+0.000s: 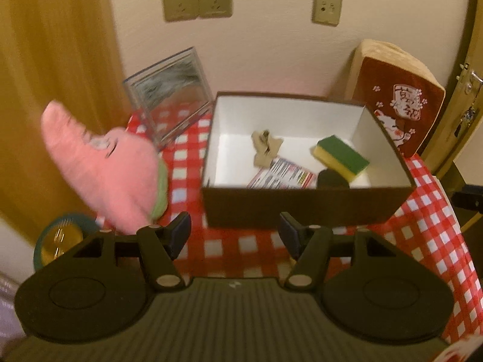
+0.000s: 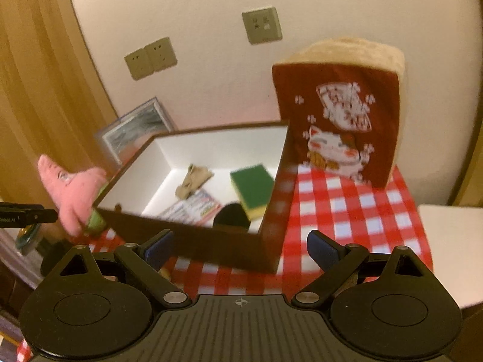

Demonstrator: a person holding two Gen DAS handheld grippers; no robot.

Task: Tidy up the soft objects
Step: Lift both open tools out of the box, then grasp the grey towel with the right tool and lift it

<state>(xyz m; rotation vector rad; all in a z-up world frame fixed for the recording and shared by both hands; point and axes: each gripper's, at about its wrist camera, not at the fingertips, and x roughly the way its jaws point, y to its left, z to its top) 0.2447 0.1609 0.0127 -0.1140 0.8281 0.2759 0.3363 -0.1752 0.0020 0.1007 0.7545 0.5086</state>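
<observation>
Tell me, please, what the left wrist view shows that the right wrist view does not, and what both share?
Only the left wrist view shows a door handle with keys at the right edge and the open left hand-held gripper.

Only the right wrist view shows a white surface beside the checked cloth and the open right hand-held gripper.

Both show the brown box holding a sponge, the pink plush toy, the red cat cushion, the clear case and wall sockets.
</observation>
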